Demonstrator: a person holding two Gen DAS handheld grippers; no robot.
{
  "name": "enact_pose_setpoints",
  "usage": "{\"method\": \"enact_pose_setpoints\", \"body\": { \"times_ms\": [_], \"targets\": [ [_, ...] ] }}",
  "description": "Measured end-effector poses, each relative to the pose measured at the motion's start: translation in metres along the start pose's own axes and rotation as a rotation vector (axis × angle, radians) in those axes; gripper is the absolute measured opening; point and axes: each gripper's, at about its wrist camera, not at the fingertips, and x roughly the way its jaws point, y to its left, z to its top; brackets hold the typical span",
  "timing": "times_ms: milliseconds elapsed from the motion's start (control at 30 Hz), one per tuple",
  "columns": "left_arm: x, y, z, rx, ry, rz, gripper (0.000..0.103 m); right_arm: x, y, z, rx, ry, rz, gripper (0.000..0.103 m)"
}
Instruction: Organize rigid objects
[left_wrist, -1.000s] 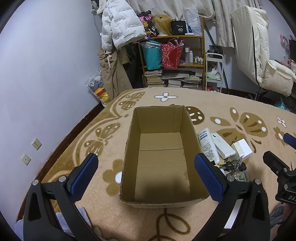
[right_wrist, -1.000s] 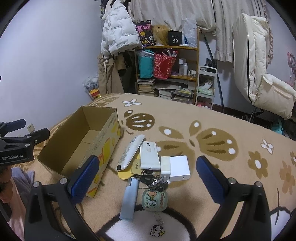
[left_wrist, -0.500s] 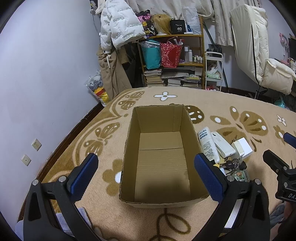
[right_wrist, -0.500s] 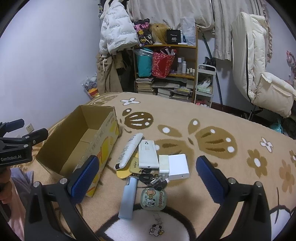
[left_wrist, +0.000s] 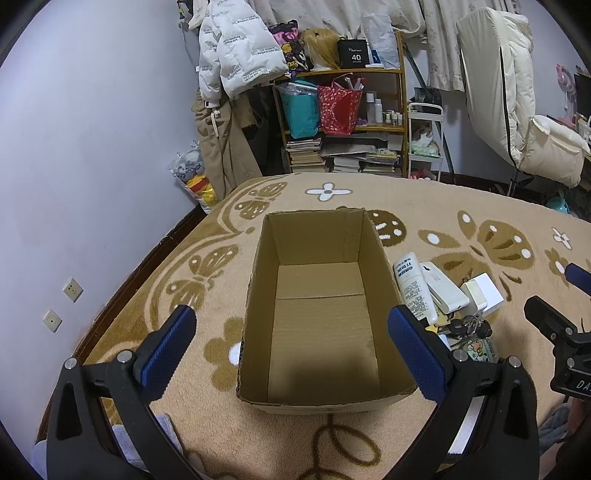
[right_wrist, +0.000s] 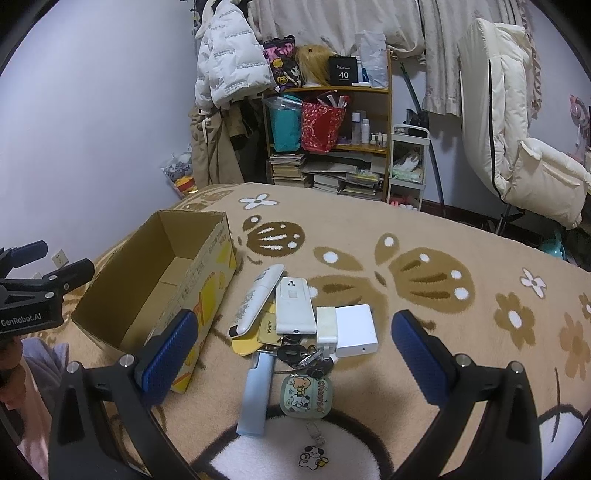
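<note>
Both pairs of blue-padded fingers stand spread wide with nothing between them: the left gripper (left_wrist: 291, 338) hangs above the near end of the open brown cardboard box (left_wrist: 317, 314), the right gripper (right_wrist: 295, 354) above the cluster of small rigid things on the carpet.

In the right wrist view the cluster lies at 3 o'clock of the box, just beside its yellow-printed wall. A white tube with a black cap (right_wrist: 256, 299) lies at a slant nearest the box; a white flat remote-like device (right_wrist: 294, 305) touches it on the right, then a cream block (right_wrist: 326, 321) and a white square charger box (right_wrist: 356, 329) side by side. At 6 o'clock of these sit a bunch of dark keys (right_wrist: 303, 356), a pale blue oblong case (right_wrist: 256, 393) and a green cartoon-printed pouch (right_wrist: 306, 396) with a small charm on a chain. A yellow card edge shows under the tube.

The box holds nothing; its bare bottom flaps show. Everything rests on a beige carpet with brown butterfly and flower patterns (right_wrist: 424, 273).

Against the earlier frames, the things lie in the same places and the fingers have kept the same spread; the right wrist view has only drifted slightly.
</note>
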Motion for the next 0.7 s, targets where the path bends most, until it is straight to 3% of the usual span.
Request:
{"method": "enact_pose_setpoints", "body": {
  "times_ms": [700],
  "targets": [
    [0.0014,-0.0015,-0.0017,0.01,0.004,-0.004,0.103,0.0022,0.0023,-0.0032,-0.015,0.012,0.002,0.103]
  ]
}}
